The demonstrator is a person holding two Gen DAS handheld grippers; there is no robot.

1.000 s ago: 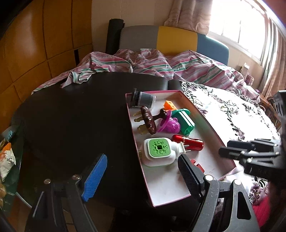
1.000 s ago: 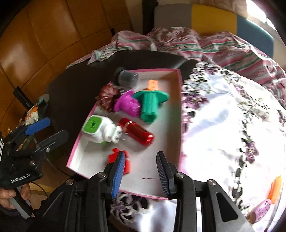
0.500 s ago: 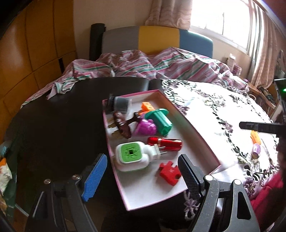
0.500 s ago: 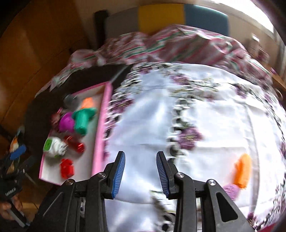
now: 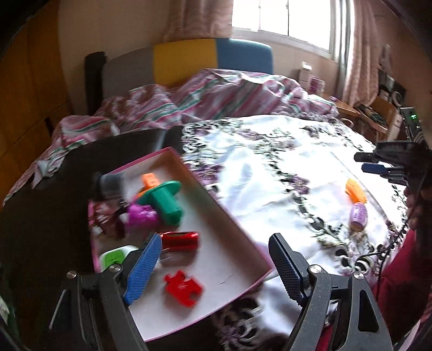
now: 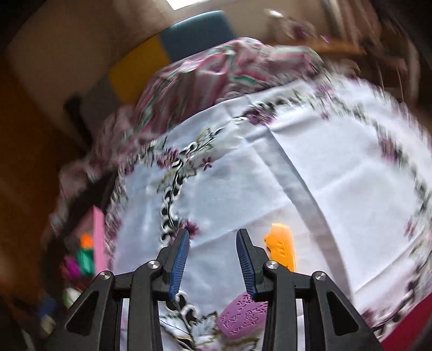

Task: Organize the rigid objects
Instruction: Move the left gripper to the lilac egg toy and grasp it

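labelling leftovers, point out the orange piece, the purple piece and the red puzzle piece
orange piece [image 6: 280,247], right wrist view, middle of its top face
purple piece [image 6: 243,316], right wrist view, embossed top
red puzzle piece [image 5: 183,287], left wrist view, centre

Window: bright daylit window [image 5: 280,19], pinkish curtains [image 5: 199,19]
Wall: cream plaster [image 5: 113,29]
Headboard: grey, yellow and blue padded panels [image 5: 189,60]

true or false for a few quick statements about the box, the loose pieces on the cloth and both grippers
1. The red puzzle piece lies in the box. True.
2. The right gripper holds the orange piece. False: it is open and empty, the piece lies on the cloth beside it.
3. The purple piece is in the box. False: it lies on the cloth.
4. The left gripper is open. True.
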